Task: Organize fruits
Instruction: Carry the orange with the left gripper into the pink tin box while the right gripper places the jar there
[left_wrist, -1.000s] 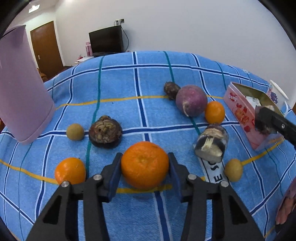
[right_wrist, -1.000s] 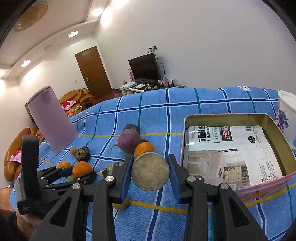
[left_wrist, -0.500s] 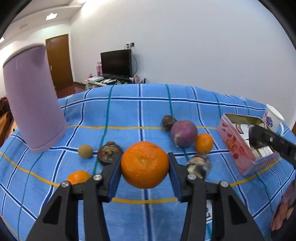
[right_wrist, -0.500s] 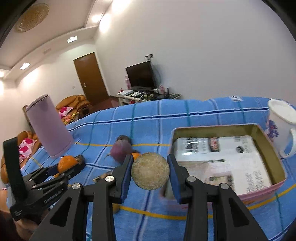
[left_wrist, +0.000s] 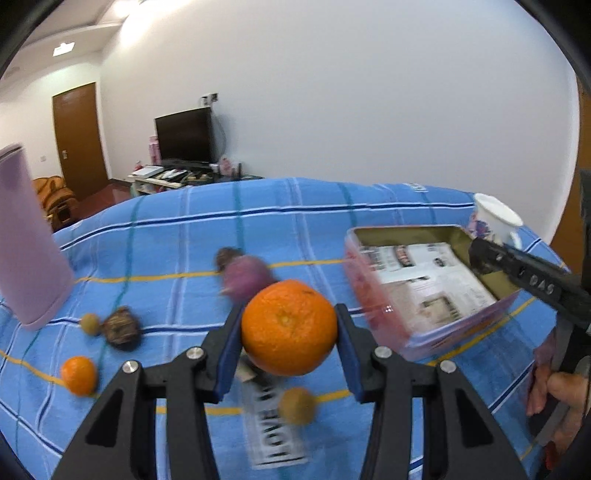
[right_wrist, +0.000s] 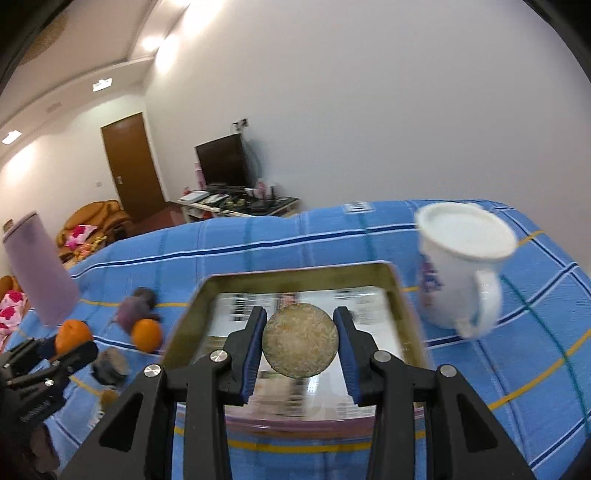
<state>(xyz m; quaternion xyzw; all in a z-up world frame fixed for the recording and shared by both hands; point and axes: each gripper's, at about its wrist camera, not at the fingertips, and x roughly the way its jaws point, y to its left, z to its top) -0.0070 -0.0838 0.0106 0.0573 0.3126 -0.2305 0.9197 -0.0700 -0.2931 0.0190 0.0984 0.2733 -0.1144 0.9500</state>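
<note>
Blue checked cloth is carrying scattered fruit while the left gripper (left_wrist: 289, 328), clamping an orange (left_wrist: 289, 326), and the right gripper (right_wrist: 300, 341), clamping a tan fruit (right_wrist: 300, 339), are heading for the tin (right_wrist: 295, 275) at 12 o'clock, likely the collecting box.

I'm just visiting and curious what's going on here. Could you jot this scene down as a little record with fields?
left gripper: jaws shut on an orange
right gripper: jaws shut on a round tan fruit
tin box: open, paper-lined, in front of the tan fruit
mug: white, beside the box
blue checked cloth: several fruits lying loose on it
</note>
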